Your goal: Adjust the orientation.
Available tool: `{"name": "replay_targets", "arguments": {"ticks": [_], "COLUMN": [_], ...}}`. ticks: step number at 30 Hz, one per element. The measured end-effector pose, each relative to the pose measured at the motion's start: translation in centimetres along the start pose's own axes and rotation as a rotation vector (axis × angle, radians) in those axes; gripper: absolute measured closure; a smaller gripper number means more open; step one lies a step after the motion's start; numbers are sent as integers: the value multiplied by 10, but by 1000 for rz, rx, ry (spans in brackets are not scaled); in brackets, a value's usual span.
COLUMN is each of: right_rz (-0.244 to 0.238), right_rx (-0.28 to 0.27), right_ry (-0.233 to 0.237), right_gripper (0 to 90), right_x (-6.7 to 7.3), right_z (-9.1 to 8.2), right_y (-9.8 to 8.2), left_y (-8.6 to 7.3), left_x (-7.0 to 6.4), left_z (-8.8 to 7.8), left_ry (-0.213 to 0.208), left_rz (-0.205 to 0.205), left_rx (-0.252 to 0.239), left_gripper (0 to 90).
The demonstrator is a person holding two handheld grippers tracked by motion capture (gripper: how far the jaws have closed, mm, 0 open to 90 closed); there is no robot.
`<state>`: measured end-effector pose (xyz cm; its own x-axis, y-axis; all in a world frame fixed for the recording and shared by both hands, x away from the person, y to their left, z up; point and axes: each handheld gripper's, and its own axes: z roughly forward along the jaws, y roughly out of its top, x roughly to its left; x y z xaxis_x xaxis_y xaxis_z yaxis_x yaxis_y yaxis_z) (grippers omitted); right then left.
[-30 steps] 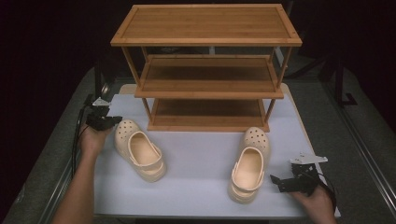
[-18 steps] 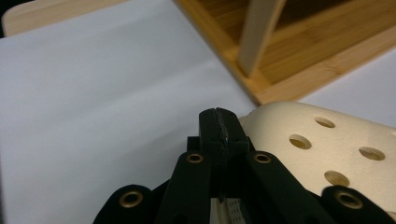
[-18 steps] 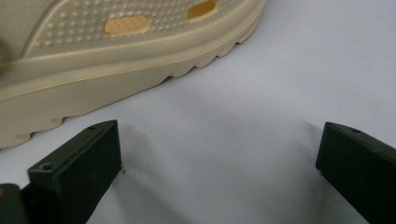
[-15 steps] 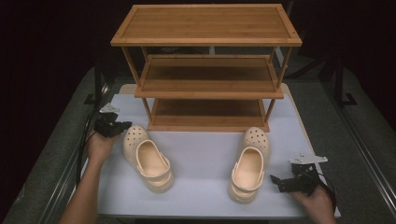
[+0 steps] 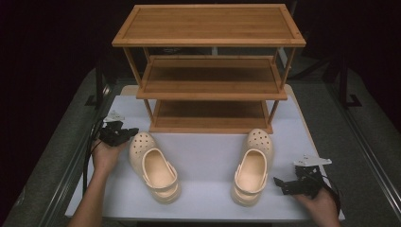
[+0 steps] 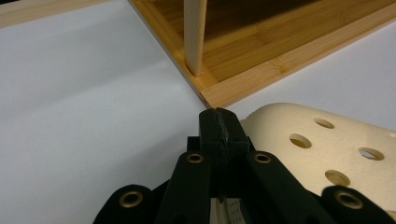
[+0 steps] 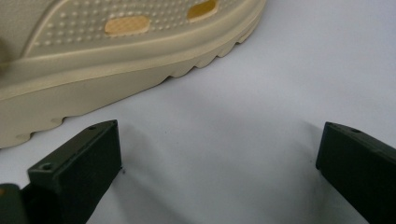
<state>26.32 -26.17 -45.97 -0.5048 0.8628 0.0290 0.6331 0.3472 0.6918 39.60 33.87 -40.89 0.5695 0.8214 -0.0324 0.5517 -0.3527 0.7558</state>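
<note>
high view: a 3-tier bamboo shoe rack point(image 5: 210, 71) stands at the back of the white table point(image 5: 208, 151), and all 3 of its shelves are bare. 2 cream clogs sit on the table in front of it, toes toward the rack. the left clog point(image 5: 154, 166) lies angled, its toe leaning toward the left gripper point(image 5: 124, 134); the right clog point(image 5: 253, 165) sits nearly straight below the rack's front right post. the left hand point(image 5: 105, 155) holds its gripper just beside the left clog's toe, jaws pressed together, tip close to the toe but contact is too fine to call from up here. the right hand point(image 5: 318, 203) holds the right gripper point(image 5: 283, 185) low near the table's front edge, just beside the right clog's heel, jaws apart.

left gripper view: the 2 black jaws meet flat with nothing between them. the perforated toe of the left clog point(image 6: 322, 149) lies right alongside them on one side, and the bottom corner of the shoe rack point(image 6: 243, 70) with one upright post stands just ahead.

right gripper view: jaws spread wide, bare white table point(image 7: 224, 140) between them, holding nothing. the ridged sole and sidewall of the right clog point(image 7: 116, 60) lie just past the left-hand jaw, not touching it.
</note>
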Motion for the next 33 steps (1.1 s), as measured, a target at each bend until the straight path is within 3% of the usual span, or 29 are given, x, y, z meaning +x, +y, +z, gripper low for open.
{"name": "replay_targets", "arguments": {"ticks": [6, 11, 17, 23, 26, 33], "right_rz": [0, 1, 1, 0, -1, -2], "right_rx": [0, -1, -1, 1, 1, 1], "right_ry": [0, 0, 0, 0, 0, -1], "right_gripper": [0, 0, 0, 0, 0, 0], "right_x": [0, 0, 0, 0, 0, 0], "right_z": [0, 0, 0, 0, 0, 0], "right_y": [0, 0, 0, 0, 0, 0], "left_y": [-1, -4, -24, -50, -59, -64], "left_x": [3, -1, -11, -23, -26, -25], "left_z": [-8, -26, -52, -71, -74, -61], "left_ry": [7, 12, 5, 7, -1, -28], "left_rz": [14, 38, 43, 58, 53, 45], "left_rx": [12, 7, -7, 13, 24, 58], "left_gripper": [900, 900, 900, 900, 900, 900]}}
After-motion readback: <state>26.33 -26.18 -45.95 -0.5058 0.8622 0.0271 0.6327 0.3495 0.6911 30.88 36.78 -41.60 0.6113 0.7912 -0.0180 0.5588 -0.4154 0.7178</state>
